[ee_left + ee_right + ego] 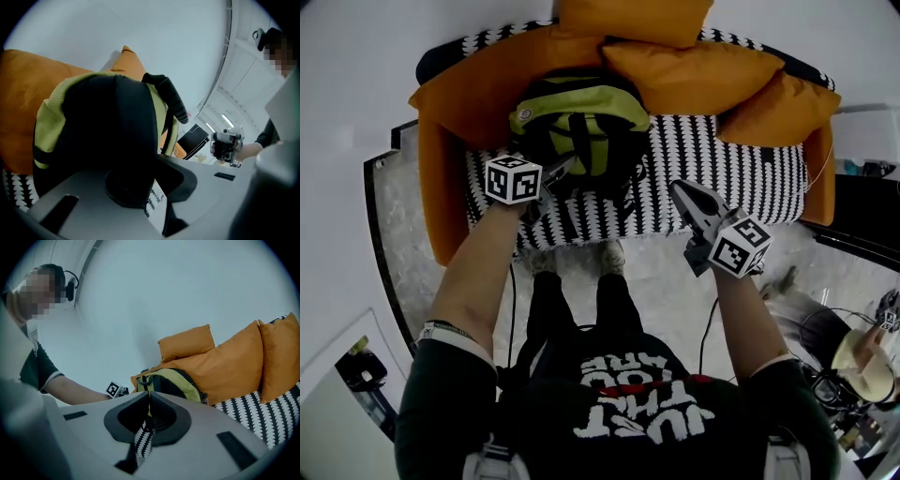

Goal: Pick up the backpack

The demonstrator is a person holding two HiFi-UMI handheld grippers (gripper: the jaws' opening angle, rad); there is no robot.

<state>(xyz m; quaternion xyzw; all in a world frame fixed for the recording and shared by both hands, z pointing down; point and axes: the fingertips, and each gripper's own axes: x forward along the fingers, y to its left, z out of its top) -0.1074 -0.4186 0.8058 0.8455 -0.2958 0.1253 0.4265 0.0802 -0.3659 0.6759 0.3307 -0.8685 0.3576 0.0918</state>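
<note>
A black and lime-green backpack (581, 117) lies on the sofa seat against the orange cushions. In the left gripper view the backpack (108, 122) fills the near field, and its black fabric runs down into the jaws. My left gripper (558, 173) (152, 161) is shut on that black fabric at the backpack's lower left side. My right gripper (680, 190) (149, 401) hangs over the sofa's front edge, to the right of the backpack (176, 380) and apart from it. Its jaws are shut with nothing between them.
The sofa seat (722, 169) has a black-and-white pattern and orange cushions (694, 70) along the back and sides. My own legs (581, 300) stand right before it. A seated person (862, 361) and some equipment are at the lower right, on the marble floor (661, 291).
</note>
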